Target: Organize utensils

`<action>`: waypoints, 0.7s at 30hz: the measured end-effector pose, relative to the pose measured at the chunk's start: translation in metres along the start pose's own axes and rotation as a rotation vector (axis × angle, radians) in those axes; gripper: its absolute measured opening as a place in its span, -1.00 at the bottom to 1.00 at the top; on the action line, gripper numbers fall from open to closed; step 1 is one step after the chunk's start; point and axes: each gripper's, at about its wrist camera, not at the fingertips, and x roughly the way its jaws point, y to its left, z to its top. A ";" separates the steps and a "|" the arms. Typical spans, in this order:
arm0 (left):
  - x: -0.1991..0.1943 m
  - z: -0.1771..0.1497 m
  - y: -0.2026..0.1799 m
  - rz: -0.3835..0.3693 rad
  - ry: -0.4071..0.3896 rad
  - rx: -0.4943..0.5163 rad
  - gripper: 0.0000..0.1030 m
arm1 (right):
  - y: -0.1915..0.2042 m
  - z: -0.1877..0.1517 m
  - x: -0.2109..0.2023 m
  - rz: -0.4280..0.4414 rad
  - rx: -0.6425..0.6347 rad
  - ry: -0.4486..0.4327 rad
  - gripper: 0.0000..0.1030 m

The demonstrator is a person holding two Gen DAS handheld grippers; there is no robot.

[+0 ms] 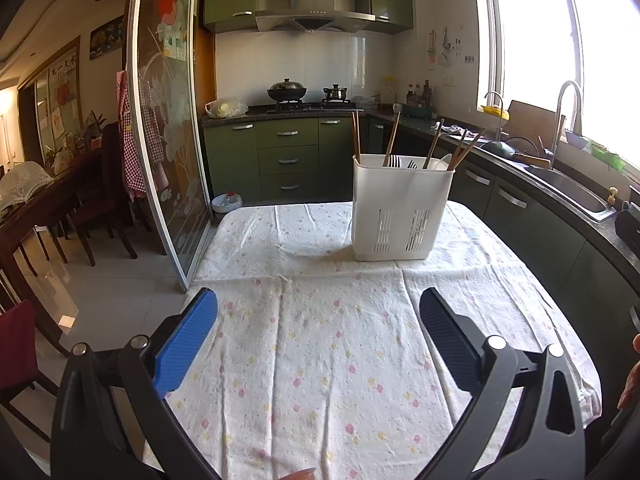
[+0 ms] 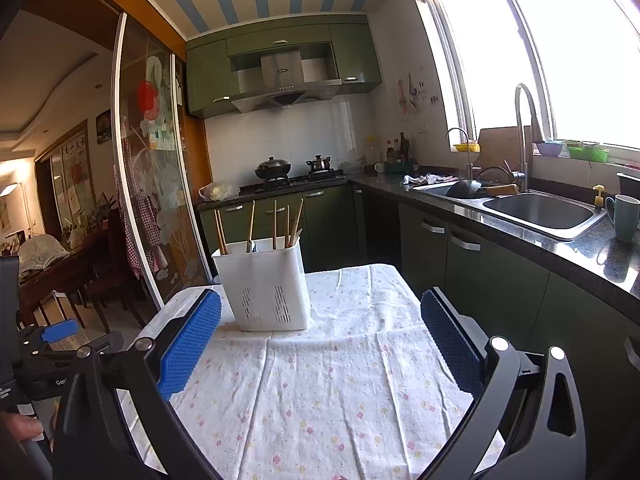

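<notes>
both claws are hanging wide open and empty over the tabletop's (image 1: pixel 320 360) near edge, the white utensil caddy (image 1: pixel 398 216) standing ahead at the far edge, its chopsticks (image 1: pixel 391 140) pointing upright, lying right of the left gripper (image 1: pixel 318 344) and left of the right gripper (image 2: pixel 320 344).

A black wok with a lid (image 1: pixel 287 90) and a small steel pot (image 1: pixel 335 93) are seen on the gas stove. A silver range hood (image 1: pixel 314 12) is hung above, between green wall cabinets (image 2: pixel 208 76). A tall curved steel tap (image 2: pixel 527 128) is fixed behind the steel sink (image 2: pixel 538 210). A grey-green mug (image 2: pixel 624 216) is set just beside the sink.
</notes>
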 end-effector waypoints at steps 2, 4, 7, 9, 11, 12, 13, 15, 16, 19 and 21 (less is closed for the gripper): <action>0.000 0.000 -0.001 0.000 0.000 0.002 0.87 | 0.001 0.000 0.000 0.000 -0.001 0.001 0.92; 0.000 0.000 -0.001 -0.002 0.000 0.003 0.87 | 0.002 -0.001 0.000 0.001 -0.001 0.002 0.92; 0.000 -0.001 -0.001 0.001 0.000 0.003 0.87 | 0.003 -0.002 0.001 0.002 -0.003 0.006 0.92; 0.000 -0.001 -0.001 0.000 0.001 0.001 0.87 | 0.004 -0.002 0.002 0.004 -0.003 0.008 0.92; 0.001 -0.001 -0.001 0.001 0.000 0.000 0.87 | 0.004 -0.003 0.002 0.003 -0.003 0.009 0.92; 0.001 -0.001 -0.001 0.001 0.000 -0.001 0.87 | 0.004 -0.004 0.002 0.005 -0.003 0.009 0.92; 0.001 -0.001 -0.001 0.001 0.000 0.000 0.87 | 0.004 -0.004 0.003 0.006 -0.002 0.010 0.92; 0.001 -0.002 -0.001 0.001 -0.001 0.000 0.87 | 0.004 -0.003 0.002 0.004 -0.003 0.010 0.92; 0.001 -0.002 -0.001 0.001 -0.001 -0.001 0.87 | 0.005 -0.004 0.002 0.004 -0.003 0.009 0.92; 0.001 -0.002 -0.001 0.003 0.000 0.001 0.87 | 0.005 -0.004 0.002 0.004 -0.003 0.009 0.92; 0.001 -0.002 -0.001 0.003 -0.001 0.000 0.87 | 0.005 -0.003 0.002 0.003 -0.004 0.010 0.92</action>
